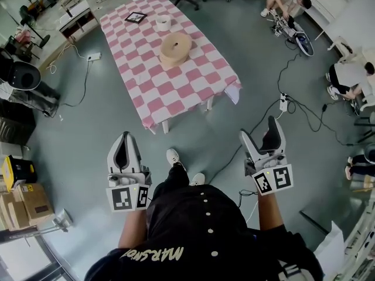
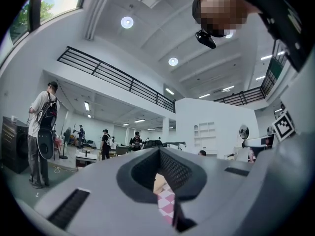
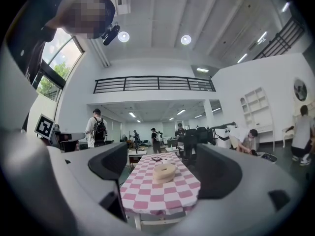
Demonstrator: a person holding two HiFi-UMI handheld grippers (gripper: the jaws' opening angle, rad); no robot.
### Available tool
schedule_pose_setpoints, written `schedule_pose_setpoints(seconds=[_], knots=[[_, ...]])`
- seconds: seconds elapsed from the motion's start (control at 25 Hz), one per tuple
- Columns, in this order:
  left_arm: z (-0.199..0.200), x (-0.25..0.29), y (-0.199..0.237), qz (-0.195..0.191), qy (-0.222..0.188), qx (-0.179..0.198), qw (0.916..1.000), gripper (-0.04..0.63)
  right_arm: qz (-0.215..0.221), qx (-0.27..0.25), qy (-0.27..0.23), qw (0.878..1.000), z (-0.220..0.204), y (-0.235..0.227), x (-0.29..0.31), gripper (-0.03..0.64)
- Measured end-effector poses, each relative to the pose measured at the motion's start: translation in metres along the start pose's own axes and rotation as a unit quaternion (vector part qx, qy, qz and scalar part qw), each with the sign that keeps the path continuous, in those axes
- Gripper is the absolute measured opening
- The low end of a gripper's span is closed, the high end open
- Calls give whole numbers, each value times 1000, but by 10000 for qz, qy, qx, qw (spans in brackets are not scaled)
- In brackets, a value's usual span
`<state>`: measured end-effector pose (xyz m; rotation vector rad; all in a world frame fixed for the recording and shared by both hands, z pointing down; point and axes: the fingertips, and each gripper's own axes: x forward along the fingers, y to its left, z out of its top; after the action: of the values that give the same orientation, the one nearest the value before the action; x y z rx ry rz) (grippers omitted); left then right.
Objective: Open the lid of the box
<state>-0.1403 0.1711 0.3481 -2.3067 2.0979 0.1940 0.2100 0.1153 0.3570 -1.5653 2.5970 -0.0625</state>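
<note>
The box (image 1: pixel 175 47) is a round tan box with its lid on, standing mid-table on a pink-and-white checked cloth (image 1: pixel 153 92). In the right gripper view the box (image 3: pixel 165 171) sits well ahead, centred between the jaws. My right gripper (image 1: pixel 262 134) (image 3: pixel 162 163) is open and empty, held over the floor short of the table. My left gripper (image 1: pixel 125 136) (image 2: pixel 160 156) is shut, also short of the table; through its narrow slit show only a sliver of the tan box (image 2: pixel 158 183) and the cloth (image 2: pixel 167 203).
A white roll (image 1: pixel 163 22) and a black-framed square (image 1: pixel 136 17) lie at the table's far end. Cables and a power strip (image 1: pixel 283 102) cross the floor at right. Cardboard boxes (image 1: pixel 23 204) stand at left. People sit at the right (image 1: pixel 345 78).
</note>
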Motion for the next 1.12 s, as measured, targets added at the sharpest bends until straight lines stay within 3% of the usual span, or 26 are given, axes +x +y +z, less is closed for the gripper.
schedule_pose_setpoints(seconds=[0.4, 1.12], knots=[[13, 57, 33, -28, -210, 13, 9998, 7, -1, -86, -187, 9998, 18, 0, 64, 431], [0, 151, 89, -188, -232, -149, 9994, 8, -220, -136, -213, 9994, 16, -4, 164, 431]])
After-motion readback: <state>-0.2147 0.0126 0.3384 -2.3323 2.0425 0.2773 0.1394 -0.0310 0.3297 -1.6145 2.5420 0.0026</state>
